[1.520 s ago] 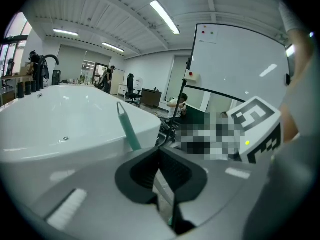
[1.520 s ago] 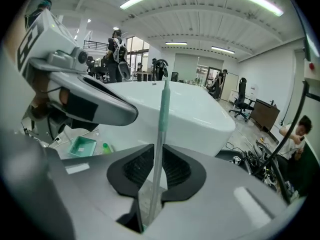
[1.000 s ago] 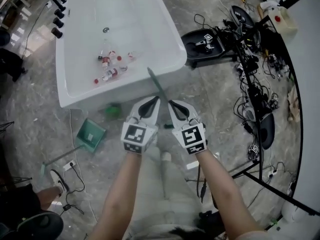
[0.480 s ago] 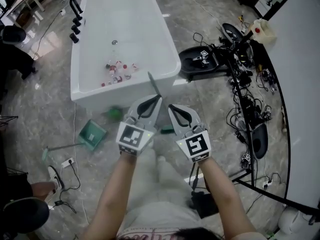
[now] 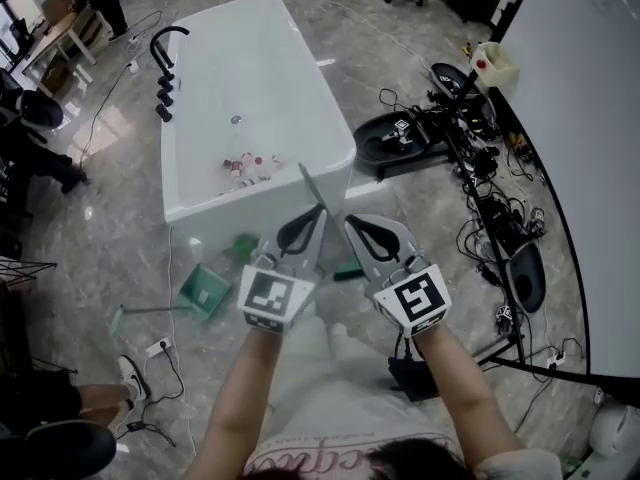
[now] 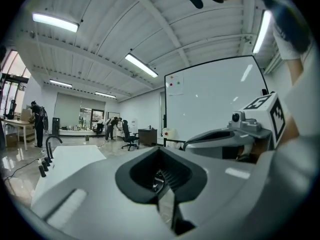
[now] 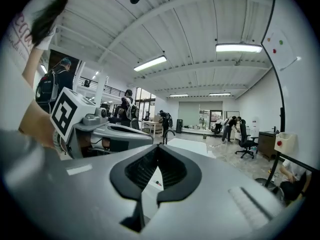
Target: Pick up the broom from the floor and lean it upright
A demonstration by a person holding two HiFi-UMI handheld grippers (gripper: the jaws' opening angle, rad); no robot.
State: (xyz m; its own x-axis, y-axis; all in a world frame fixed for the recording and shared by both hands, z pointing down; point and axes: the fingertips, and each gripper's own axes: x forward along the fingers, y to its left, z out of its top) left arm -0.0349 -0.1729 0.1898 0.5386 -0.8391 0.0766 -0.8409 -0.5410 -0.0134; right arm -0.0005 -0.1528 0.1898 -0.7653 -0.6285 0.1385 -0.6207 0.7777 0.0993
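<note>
Green broom handle (image 5: 311,185), clamped in the left hand-held gripper (image 5: 319,210), rides higher than before; right hand-held gripper (image 5: 349,221) shut, empty.

**Broom Mostly Out of Sight**

We see only the top of the broom (image 5: 311,186) handle; below that it vanishes between the left gripper (image 5: 322,210) and right gripper (image 5: 347,222), and we can't tell which one grips it. Small items (image 5: 250,168) in the bathtub (image 5: 240,68) (red-and-white specks) are too tiny to name. A bystander's leg (image 5: 85,400) runs off the left edge.

White bathtub (image 5: 262,73) holding bottles (image 5: 250,167); green dustpan (image 5: 205,290); tangled cables (image 5: 490,206).
</note>
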